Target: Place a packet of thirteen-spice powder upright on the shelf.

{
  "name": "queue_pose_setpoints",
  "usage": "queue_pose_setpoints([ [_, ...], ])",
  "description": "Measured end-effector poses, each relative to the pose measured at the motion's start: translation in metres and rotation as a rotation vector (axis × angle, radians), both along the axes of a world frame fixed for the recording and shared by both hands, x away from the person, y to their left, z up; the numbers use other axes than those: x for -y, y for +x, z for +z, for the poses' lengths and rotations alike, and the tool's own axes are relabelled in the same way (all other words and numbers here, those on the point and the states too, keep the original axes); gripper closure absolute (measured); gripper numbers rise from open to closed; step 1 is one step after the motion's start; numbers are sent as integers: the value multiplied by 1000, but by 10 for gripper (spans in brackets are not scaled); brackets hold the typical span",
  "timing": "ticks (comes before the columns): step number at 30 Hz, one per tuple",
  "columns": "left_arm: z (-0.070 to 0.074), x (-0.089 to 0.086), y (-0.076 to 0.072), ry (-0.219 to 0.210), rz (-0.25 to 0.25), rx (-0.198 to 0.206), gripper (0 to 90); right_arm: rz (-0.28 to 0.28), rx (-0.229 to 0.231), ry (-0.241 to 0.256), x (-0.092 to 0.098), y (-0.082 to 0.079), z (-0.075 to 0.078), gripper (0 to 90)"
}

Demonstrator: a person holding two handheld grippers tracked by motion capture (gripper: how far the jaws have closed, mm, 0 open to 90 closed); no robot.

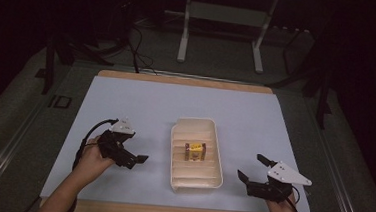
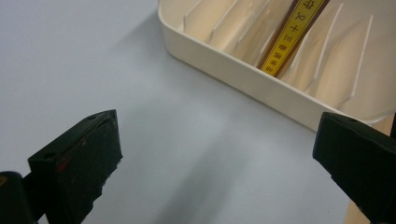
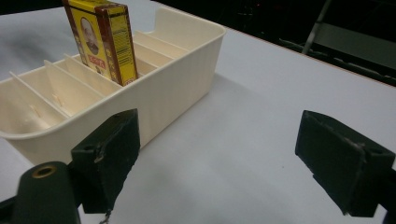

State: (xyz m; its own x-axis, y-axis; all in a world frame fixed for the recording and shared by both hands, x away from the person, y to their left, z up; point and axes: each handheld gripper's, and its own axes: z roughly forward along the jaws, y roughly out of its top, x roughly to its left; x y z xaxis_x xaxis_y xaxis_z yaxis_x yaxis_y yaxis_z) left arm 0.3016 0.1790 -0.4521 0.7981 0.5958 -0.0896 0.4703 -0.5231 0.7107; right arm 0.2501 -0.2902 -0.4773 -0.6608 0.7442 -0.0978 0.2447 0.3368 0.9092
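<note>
Cream divided tray [image 1: 194, 179] sits mid-table toward the near edge of the pale blue surface [image 1: 141, 102]. Yellow-and-red box [image 1: 195, 151] stands upright in one of the tray's middle slots. Left gripper [image 1: 139, 159] hovers just left of the tray, jaws apart, nothing held. Right gripper [image 1: 252, 168] near the surface's near right corner, jaws wide apart, also empty.

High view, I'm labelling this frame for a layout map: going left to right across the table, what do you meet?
Left claw → cream divided tray, with the yellow box standing in one of its slots → right claw, all on the pale blue table cover.
</note>
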Motion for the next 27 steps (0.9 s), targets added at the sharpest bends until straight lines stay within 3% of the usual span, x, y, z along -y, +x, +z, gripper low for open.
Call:
queue_pose_setpoints([
  [4,-4,-1,-6,-15,3,-4,15,-1,-1,-2,0,0,0,141],
  [8,-7,-2,-13,-4,19,8,15,-3,-3,-2,0,0,0,141],
  [10,-7,-4,-15,-24,15,-7,15,-2,0,-3,0,0,0,141],
  [27,-24,-22,-43,-25,49,-10,15,-2,4,-2,0,0,0,141],
])
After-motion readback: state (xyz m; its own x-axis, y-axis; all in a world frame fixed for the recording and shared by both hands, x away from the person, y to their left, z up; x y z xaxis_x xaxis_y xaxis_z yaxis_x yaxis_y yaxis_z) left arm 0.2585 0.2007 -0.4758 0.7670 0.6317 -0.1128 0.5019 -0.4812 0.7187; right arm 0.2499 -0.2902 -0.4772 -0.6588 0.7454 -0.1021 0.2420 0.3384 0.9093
